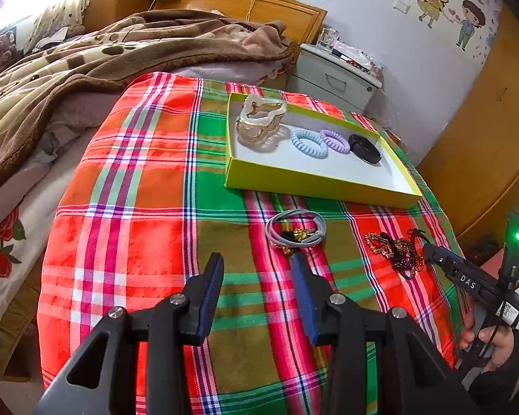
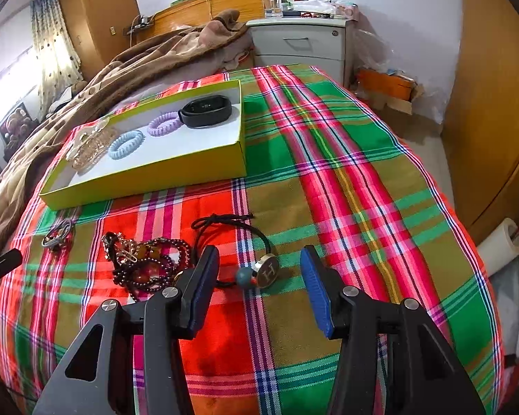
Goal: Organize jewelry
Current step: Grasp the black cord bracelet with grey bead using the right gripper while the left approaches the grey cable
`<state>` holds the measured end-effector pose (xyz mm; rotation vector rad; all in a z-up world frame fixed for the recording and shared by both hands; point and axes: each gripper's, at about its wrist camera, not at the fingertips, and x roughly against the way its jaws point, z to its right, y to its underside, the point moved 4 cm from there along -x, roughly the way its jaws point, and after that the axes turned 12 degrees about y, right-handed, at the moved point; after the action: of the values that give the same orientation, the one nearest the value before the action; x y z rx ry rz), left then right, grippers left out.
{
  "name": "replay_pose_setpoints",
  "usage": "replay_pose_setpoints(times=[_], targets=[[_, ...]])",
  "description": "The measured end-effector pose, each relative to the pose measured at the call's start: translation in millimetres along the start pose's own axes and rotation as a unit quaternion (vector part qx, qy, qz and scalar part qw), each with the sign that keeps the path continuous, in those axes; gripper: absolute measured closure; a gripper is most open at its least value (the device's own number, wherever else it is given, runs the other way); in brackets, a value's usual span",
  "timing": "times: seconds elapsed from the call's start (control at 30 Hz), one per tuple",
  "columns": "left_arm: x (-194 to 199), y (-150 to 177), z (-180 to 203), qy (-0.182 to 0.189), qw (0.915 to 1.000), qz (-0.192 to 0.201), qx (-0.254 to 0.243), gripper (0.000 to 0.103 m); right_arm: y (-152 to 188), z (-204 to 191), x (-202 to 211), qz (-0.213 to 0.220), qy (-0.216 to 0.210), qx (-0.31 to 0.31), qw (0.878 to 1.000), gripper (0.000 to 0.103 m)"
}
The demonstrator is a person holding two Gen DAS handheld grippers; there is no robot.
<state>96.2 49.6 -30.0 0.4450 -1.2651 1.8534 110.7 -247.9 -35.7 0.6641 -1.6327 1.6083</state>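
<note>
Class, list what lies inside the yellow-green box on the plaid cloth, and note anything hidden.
Inside the box: a pale hair claw, a blue coil tie, a purple coil tie and a black band. The claw hides the floor beneath it.

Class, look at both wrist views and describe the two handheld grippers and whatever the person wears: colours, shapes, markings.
Both the left gripper and right gripper have black angular linkages with silver bolts and flat blue ribbed pads. Seen from the left view, the right gripper's black body reads "DAS", with a green light above. The hand emerges from a dark sleeve.
</note>
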Motion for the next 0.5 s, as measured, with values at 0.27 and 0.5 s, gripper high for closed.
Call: replay_pose_setpoints(times=[0.27, 0.5], targets=[[-5, -1, -1, -0.002, 1.0, -0.007, 0.001, 0.061, 4, 3, 3, 0.0, 0.032, 0.014, 0.999, 0.082], [-10, -4, 0, -0.005, 0.9999, -0.014, -0.004, 0.061, 5, 11, 7, 0.011, 0.043, 0.022, 0.999, 0.085]])
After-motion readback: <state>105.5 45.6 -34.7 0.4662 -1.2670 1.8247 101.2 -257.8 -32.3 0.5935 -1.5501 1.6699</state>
